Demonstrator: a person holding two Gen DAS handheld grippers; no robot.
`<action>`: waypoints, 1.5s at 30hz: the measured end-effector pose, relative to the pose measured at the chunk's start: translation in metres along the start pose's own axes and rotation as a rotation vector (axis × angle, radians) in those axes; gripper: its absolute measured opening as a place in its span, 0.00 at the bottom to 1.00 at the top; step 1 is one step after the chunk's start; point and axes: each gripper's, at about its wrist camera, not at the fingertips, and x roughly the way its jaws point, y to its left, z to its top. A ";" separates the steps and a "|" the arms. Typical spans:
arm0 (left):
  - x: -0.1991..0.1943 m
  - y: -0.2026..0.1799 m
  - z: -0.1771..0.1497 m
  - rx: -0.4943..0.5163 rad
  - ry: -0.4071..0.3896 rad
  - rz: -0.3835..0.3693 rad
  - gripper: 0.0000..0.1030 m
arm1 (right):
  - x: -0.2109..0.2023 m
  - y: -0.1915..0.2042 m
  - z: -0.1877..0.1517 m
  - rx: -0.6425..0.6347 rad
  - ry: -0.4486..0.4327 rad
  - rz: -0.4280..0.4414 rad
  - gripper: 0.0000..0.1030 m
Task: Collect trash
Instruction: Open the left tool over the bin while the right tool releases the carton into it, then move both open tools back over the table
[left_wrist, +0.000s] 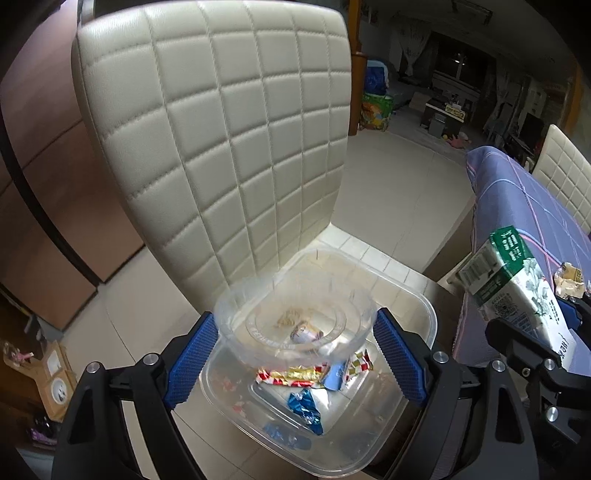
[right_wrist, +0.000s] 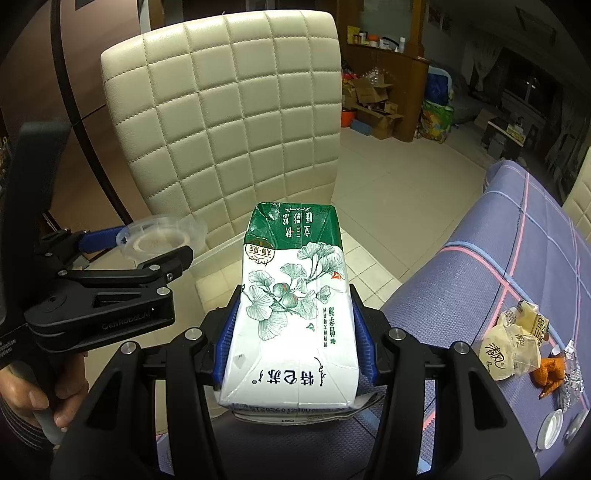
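My left gripper (left_wrist: 295, 332) is shut on a clear plastic cup (left_wrist: 291, 317) with scraps inside, held over a clear square bin (left_wrist: 417, 314) on the chair seat. Candy wrappers (left_wrist: 295, 376) lie in the bin. My right gripper (right_wrist: 291, 325) is shut on a green and white milk carton (right_wrist: 291, 306), held in the air beside the table. The carton (left_wrist: 513, 280) also shows at the right of the left wrist view. The left gripper with the cup (right_wrist: 162, 236) shows at the left of the right wrist view.
A cream quilted chair (left_wrist: 221, 129) stands right ahead. A table with a purple checked cloth (right_wrist: 498, 258) lies to the right, bearing snack wrappers (right_wrist: 517, 343), an orange scrap (right_wrist: 550, 373) and a small white dish (right_wrist: 550, 428). Tiled floor lies beyond.
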 end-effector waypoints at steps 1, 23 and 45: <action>0.001 0.002 0.000 -0.008 0.007 -0.008 0.81 | 0.000 0.000 0.000 0.000 -0.001 0.000 0.52; 0.001 0.015 -0.004 -0.046 0.015 -0.012 0.81 | 0.004 0.005 0.001 -0.014 0.012 0.009 0.65; -0.051 -0.020 -0.017 0.040 -0.025 -0.086 0.81 | -0.055 -0.013 -0.029 0.064 -0.058 -0.080 0.81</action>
